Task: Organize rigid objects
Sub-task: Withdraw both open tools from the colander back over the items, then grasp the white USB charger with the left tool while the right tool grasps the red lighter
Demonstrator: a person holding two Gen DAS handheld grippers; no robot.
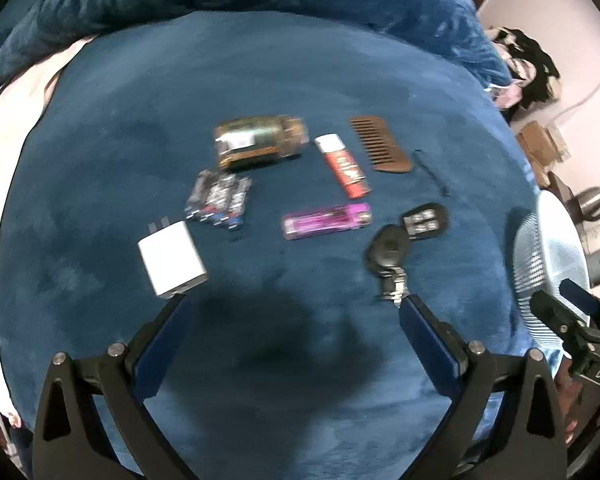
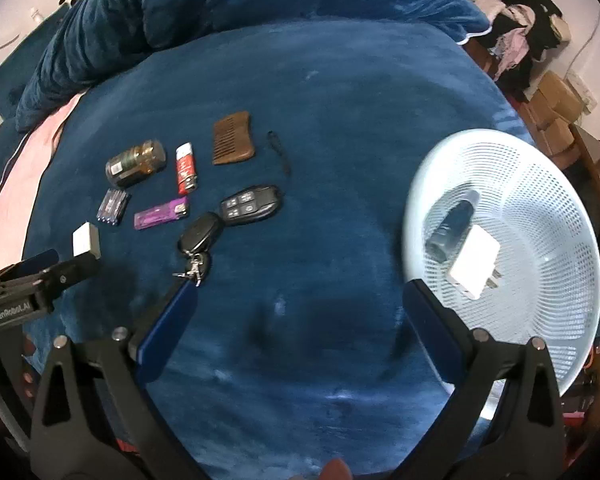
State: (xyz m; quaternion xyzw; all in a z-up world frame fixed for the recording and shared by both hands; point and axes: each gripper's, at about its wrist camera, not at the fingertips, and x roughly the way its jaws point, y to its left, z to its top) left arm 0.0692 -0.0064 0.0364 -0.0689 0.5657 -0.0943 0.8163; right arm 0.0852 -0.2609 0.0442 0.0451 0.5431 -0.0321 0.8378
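Left gripper (image 1: 290, 300): black plastic triangular-cutout arms, blue flat finger pads (image 1: 428, 340), silver round screws at 8 and 4 o'clock. Right gripper (image 2: 300, 292): same build; "GenRobot.AI", "DAS" white markings.

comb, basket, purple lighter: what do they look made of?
Comb: looks like wood, matte brown with thick, wide teeth; brown plastic can't be ruled out.
Basket: pale moulded plastic, judging by its regular grid of small holes and slight sheen.
Purple lighter: translucent plastic body, tinted and see-through, with what looks like a metal cap at one end.
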